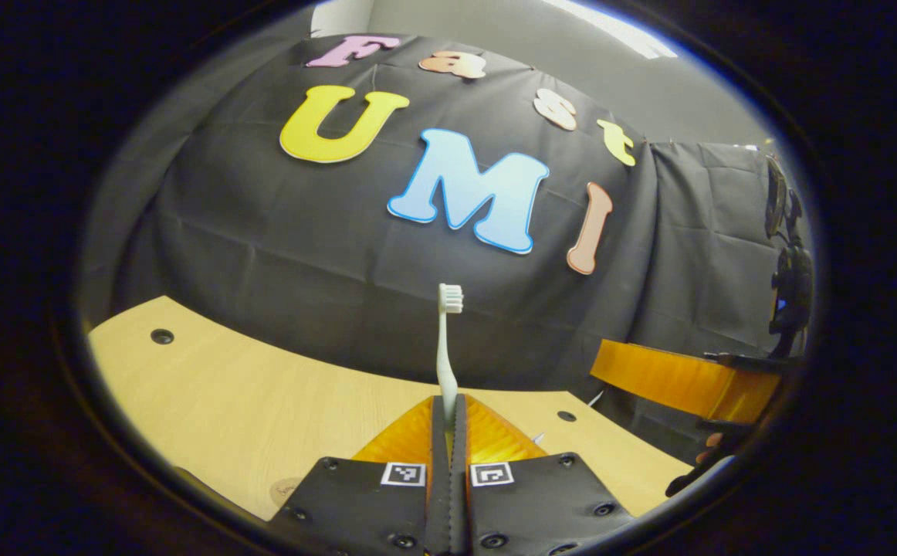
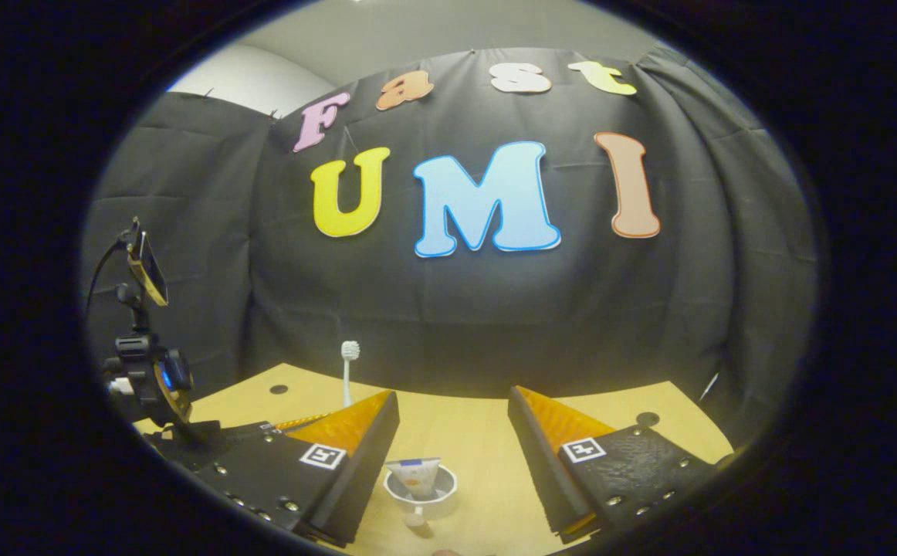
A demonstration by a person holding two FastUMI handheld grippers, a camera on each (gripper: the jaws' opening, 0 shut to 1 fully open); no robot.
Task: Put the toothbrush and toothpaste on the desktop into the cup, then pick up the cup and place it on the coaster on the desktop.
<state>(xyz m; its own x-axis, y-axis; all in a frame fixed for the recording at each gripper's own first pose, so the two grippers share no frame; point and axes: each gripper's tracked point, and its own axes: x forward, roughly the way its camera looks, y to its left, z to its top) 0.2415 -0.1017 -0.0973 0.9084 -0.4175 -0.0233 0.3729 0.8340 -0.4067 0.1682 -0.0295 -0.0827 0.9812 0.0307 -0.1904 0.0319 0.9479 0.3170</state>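
Left gripper view: the left gripper [image 1: 449, 421] has its jaws closed on the handle of the toothbrush [image 1: 445, 347]. The toothbrush stands upright out of the jaws, bristle head at the top and turned to the right, raised above the table [image 1: 248, 401]. The table is light wood with small dark round holes [image 1: 161, 336] near its far edge. A round, pale disc [image 1: 285, 489], possibly the coaster, lies on the table just left of the gripper body; only part of it can be seen. At the right edge of this view, the right gripper [image 1: 688, 382] shows farther off, with a hand [image 1: 715, 452] partly visible beneath it.

Right gripper view: the right gripper [image 2: 452, 432] has its jaws wide open and holds nothing. Between the two fingers and below them, the cup [image 2: 420, 488] stands on the table [image 2: 464, 421]. The toothpaste [image 2: 414, 472] tube is inside the cup, with its broad end up and tilted slightly. A small, rounded object [image 2: 416, 520], too blurred to identify, lies on the table just in front of the cup. The toothbrush [image 2: 348, 371] appears upright behind the left finger, well apart from the cup. At the left edge, a phone [image 2: 147, 266] is clamped on a dark stand [image 2: 143, 371].
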